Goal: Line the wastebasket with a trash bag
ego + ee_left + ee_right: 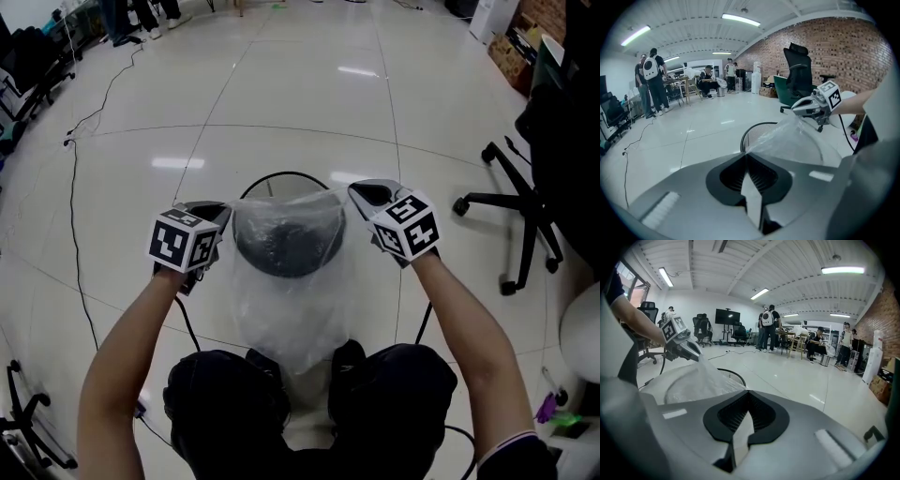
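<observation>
The clear trash bag (292, 314) hangs stretched open over the black mesh wastebasket (274, 175), which stands on the glossy white floor (281, 84) at twelve o'clock from the person's knees (225, 386). The left gripper (223, 213) holds the bag's mouth at nine o'clock, fingers clenched on the film. The right gripper (360, 193) grips it likewise at three o'clock (the film runs taut between them). An office chair (525, 211) stands well apart at three o'clock.
</observation>
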The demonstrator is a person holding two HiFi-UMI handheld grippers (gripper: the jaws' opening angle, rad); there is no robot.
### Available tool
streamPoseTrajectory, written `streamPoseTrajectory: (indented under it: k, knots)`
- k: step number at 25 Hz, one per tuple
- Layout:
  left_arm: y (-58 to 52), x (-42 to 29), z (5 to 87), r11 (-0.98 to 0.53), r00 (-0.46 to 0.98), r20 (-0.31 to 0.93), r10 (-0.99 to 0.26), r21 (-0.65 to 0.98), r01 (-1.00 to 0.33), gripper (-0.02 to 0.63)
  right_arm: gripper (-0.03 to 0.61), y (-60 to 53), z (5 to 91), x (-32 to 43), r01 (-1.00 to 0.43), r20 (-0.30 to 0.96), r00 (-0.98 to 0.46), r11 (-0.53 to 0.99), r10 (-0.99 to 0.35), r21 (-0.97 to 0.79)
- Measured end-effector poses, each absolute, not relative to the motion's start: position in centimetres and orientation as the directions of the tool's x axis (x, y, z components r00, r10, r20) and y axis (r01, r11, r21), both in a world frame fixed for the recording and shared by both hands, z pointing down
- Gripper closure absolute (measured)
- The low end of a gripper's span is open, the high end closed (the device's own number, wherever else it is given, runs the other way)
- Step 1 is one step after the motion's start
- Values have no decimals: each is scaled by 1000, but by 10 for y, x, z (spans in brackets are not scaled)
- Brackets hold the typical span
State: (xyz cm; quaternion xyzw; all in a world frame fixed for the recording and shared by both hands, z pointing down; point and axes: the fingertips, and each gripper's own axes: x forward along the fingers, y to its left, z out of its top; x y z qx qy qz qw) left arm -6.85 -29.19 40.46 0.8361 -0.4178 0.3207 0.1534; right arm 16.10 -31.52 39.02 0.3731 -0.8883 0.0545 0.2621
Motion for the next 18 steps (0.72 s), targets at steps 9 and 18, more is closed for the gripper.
streamPoseTrajectory:
  k: [9, 18]
  knots:
    - [-326, -75, 421, -579, 417, 684, -598, -9, -816, 603, 577, -354, 404, 159, -702, 526, -568, 706, -633, 92]
    - [-364, -81, 440, -567, 408, 699, -587, 6, -824, 603, 577, -394, 425, 154, -695, 562, -546, 710, -621, 110]
